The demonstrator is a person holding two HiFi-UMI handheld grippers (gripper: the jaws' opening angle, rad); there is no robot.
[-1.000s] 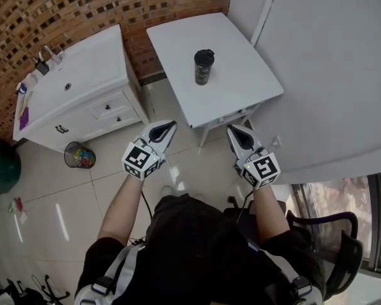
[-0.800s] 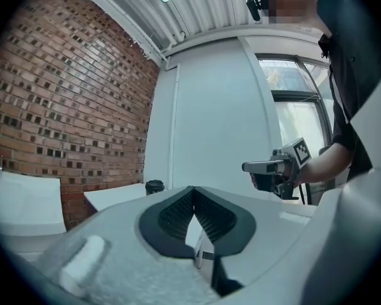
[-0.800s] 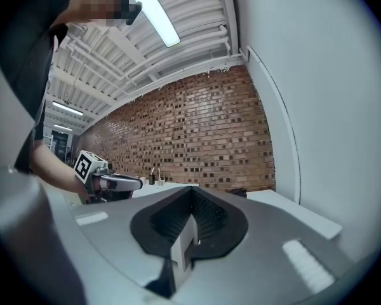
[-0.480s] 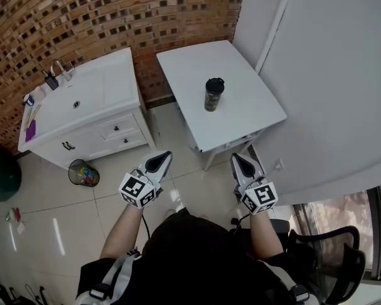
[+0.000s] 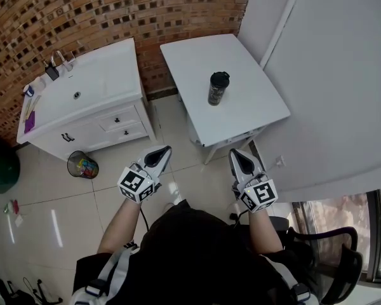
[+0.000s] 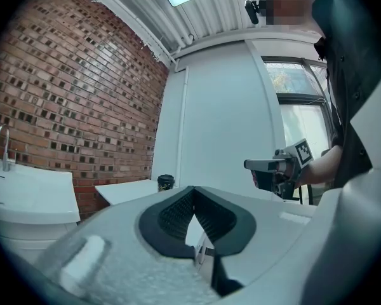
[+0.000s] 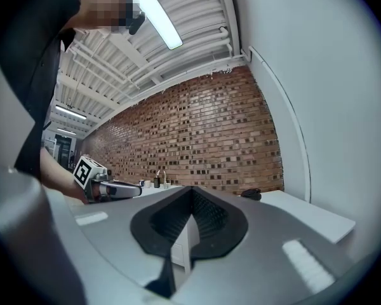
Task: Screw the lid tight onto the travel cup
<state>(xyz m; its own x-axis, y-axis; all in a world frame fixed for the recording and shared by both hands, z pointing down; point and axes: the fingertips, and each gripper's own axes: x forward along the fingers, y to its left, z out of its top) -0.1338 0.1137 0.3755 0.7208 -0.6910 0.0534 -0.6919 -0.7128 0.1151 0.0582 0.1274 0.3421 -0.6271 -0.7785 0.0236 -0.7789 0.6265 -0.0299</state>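
A dark travel cup (image 5: 218, 88) with a black lid on top stands upright near the middle of a white table (image 5: 254, 110). In the left gripper view the cup (image 6: 166, 182) shows small and far beyond the jaws. In the right gripper view only the cup's black lid (image 7: 251, 194) peeps above the gripper body. My left gripper (image 5: 164, 151) and my right gripper (image 5: 235, 155) hang over the floor, well short of the table, both shut with nothing between the jaws. Each gripper shows in the other's view: the right gripper (image 6: 267, 165) and the left gripper (image 7: 117, 190).
A white sink cabinet (image 5: 82, 103) with a tap and small items stands left of the table against a brick wall (image 5: 82, 11). A wire waste bin (image 5: 82, 166) sits on the tiled floor. A white wall panel (image 5: 330, 75) borders the table's right. An office chair (image 5: 330, 259) is behind me.
The head view has shifted: the table and cup sit slightly further right in the picture. Both grippers have dropped a little lower in the frame and stay shut.
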